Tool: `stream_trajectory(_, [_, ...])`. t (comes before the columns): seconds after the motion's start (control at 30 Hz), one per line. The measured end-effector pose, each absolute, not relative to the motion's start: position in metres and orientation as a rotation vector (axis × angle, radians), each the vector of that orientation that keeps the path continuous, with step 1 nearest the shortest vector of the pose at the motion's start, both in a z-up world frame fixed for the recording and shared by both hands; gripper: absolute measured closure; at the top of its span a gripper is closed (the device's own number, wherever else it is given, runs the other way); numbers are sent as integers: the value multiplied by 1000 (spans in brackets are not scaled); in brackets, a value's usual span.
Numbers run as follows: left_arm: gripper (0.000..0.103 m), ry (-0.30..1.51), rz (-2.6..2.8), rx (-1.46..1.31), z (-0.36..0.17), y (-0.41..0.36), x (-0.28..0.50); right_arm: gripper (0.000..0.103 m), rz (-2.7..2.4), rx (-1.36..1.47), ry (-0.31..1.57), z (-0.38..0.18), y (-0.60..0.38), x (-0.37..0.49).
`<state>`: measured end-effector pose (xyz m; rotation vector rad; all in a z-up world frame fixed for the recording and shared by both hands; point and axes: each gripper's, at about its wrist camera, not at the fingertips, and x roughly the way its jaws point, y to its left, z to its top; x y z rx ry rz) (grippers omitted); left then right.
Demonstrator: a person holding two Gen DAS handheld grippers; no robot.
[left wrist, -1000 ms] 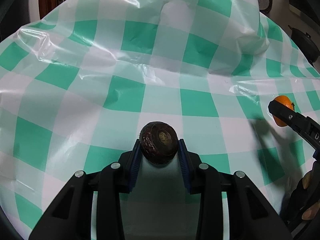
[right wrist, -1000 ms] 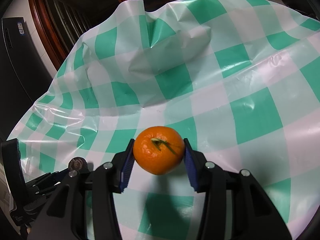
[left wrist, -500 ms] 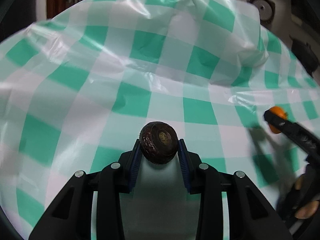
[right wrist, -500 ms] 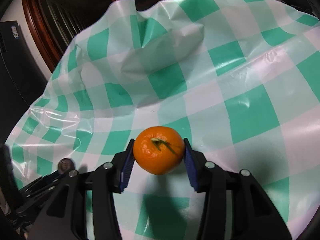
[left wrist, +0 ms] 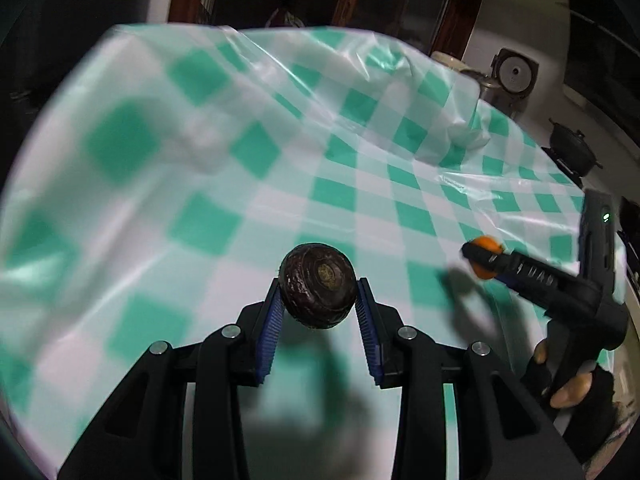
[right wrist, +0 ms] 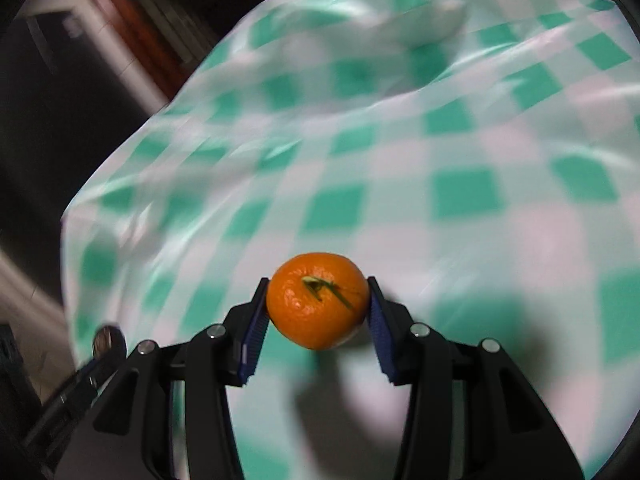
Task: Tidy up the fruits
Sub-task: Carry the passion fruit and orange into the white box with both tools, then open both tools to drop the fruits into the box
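From the left wrist, our left gripper (left wrist: 319,294) is pinching a dark brown round fruit (left wrist: 318,285) between its blue pads, over the checked tablecloth (left wrist: 340,152). From the right wrist, our right gripper (right wrist: 318,308) is clamping a tangerine (right wrist: 318,300) at its fingertips.

No readable text anywhere; white markings on right gripper (left wrist: 486,262) arm blurred, illegible.
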<state>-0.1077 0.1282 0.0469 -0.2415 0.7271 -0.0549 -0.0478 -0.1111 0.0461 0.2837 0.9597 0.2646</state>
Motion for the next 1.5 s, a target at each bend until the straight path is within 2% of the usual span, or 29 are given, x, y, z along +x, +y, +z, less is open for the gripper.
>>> stream_trajectory(0.3, [68,587,132,-288,82,248,-270,56,672,3,955,64,53,-147])
stream_trajectory(0.6, [68,661,388,-319,42,329,-380,56,1030,-245,914,82,177,-240])
stream_trajectory(0.8, [68,779,433,-374,-7,350,-401,56,1213,-479,998,43,249,-298])
stream_trajectory(1.1, [68,1051,474,-394,-110,363,-385,56,1180,-895,1193,-80,293,-344])
stream_trajectory(1.37, [68,1191,455,-482,-157,373,-374,56,1146,-989,1344,-133,318,-342])
stream_trajectory(1.5, [68,1246,457,-517,-173,374,-366,56,1144,-1039,1349,-141,322,-345])
